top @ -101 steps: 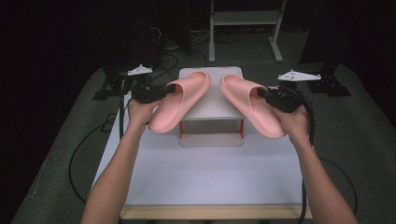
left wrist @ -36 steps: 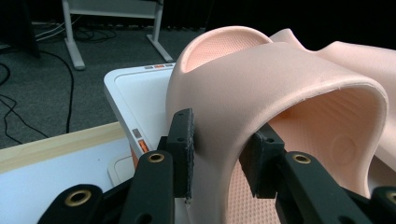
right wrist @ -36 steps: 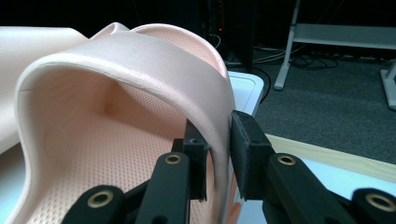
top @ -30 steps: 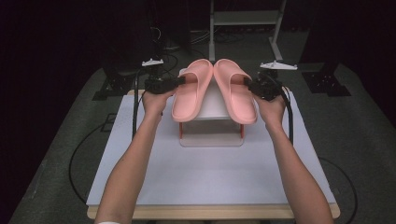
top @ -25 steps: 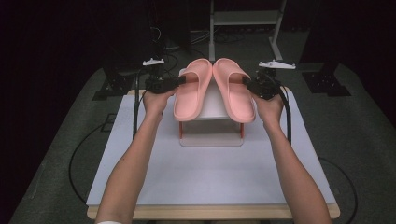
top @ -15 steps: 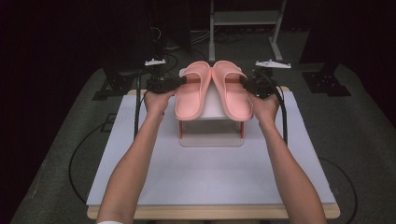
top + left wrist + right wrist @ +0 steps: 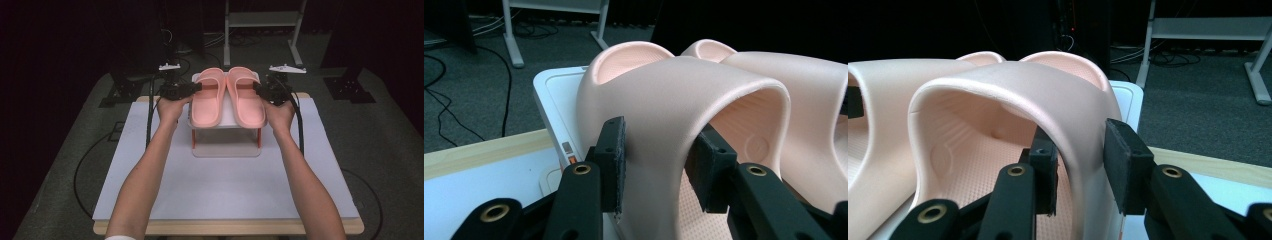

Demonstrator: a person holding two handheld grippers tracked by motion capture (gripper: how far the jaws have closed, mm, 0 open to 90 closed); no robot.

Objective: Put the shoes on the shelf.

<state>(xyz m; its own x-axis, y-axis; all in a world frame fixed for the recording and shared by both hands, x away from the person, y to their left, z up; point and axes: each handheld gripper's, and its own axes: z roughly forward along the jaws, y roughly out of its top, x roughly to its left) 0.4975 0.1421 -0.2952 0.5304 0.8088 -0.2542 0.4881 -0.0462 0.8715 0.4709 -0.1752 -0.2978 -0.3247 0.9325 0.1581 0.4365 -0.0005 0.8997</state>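
Two pink slippers lie side by side on top of a small white rack (image 7: pixel 226 145). The left slipper (image 7: pixel 207 100) (image 7: pixel 674 100) has its strap between the pads of my left gripper (image 7: pixel 196 88) (image 7: pixel 654 170), which press on it from both sides. My right gripper (image 7: pixel 258 88) (image 7: pixel 1079 170) straddles the strap of the right slipper (image 7: pixel 246 100) (image 7: pixel 1013 95). Its jaws have just been opening, and a thin gap shows at the outer pad (image 7: pixel 1120 165). Each gripper view also shows the other slipper (image 7: pixel 804 100) (image 7: pixel 883 100) alongside.
The rack stands at the back middle of a white mat (image 7: pixel 225 195) on a wood-edged table. Both forearms reach in from the near edge. Cables trail over the grey floor, and a metal stand (image 7: pixel 260 20) rises behind the table.
The slippers, earlier held apart and splayed outward, have been brought together and now lie parallel on the rack top. Both hands have closed in slightly toward the middle.
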